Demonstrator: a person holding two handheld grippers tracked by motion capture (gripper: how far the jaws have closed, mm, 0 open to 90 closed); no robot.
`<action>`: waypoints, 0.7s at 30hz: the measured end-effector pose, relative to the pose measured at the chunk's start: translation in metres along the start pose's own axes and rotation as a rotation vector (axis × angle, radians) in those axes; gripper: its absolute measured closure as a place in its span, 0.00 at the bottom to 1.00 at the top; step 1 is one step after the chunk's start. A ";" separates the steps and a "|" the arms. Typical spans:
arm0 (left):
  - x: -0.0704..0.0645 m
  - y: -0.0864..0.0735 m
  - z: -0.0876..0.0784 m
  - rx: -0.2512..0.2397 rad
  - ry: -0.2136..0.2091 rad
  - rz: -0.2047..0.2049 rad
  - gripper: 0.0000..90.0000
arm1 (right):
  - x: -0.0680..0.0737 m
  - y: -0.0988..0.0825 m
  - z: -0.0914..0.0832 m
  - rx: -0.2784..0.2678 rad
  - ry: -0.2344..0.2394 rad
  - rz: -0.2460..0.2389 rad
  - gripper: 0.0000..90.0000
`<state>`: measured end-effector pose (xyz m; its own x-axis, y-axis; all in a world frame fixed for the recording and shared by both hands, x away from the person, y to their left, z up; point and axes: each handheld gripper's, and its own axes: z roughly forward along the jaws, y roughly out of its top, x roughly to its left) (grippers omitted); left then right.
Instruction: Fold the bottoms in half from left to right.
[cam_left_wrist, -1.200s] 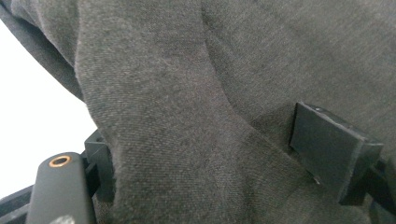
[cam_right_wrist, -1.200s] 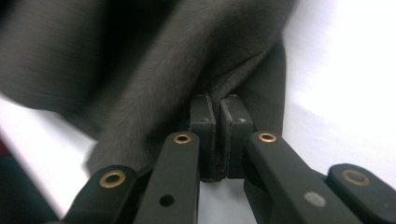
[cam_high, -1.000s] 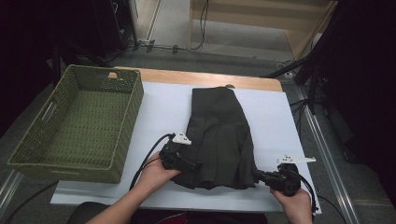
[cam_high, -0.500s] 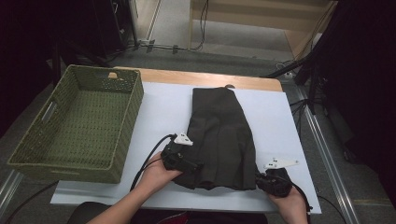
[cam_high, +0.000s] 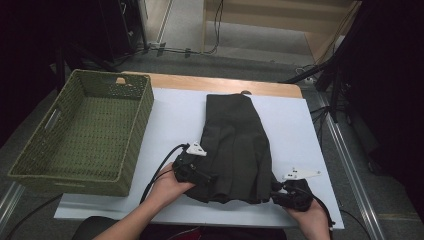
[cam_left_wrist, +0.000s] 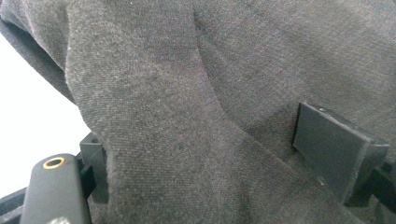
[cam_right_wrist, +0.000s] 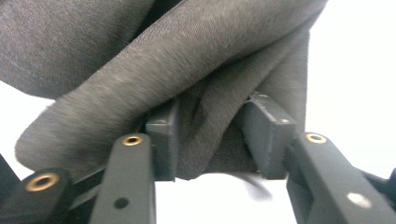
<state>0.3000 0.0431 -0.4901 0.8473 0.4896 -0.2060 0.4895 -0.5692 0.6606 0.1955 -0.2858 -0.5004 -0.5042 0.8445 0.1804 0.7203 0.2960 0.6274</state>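
A dark grey pleated garment lies flat on the white sheet, narrow end far, wide hem near. My left gripper sits at the hem's left corner. In the left gripper view a thick fold of the garment hangs between its wide-set jaws and covers the left one, while the right pad shows its inner face bare. My right gripper is at the hem's right corner. Its jaws have just been opening, and a bunched fold still sits between its pads.
A green woven basket stands with nothing in it at the left of the table. The white sheet shows bare between basket and garment. A strip of wooden tabletop runs along the far edge. Cables trail from both grippers.
My right gripper has edged slightly left along the hem's corner. The left hand, the garment and the basket have not moved.
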 end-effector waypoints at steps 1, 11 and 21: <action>0.000 0.000 0.000 -0.001 0.000 0.000 0.19 | -0.001 -0.001 -0.004 0.004 -0.017 0.001 0.59; 0.001 0.000 -0.001 0.003 -0.003 0.003 0.19 | -0.003 0.007 -0.042 -0.107 -0.028 0.084 0.61; 0.001 0.000 -0.001 -0.001 -0.002 -0.002 0.19 | 0.020 0.025 -0.034 -0.124 -0.019 0.046 0.61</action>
<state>0.3006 0.0442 -0.4889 0.8468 0.4892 -0.2090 0.4911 -0.5677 0.6607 0.1872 -0.2768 -0.4551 -0.4618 0.8648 0.1971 0.6776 0.2006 0.7076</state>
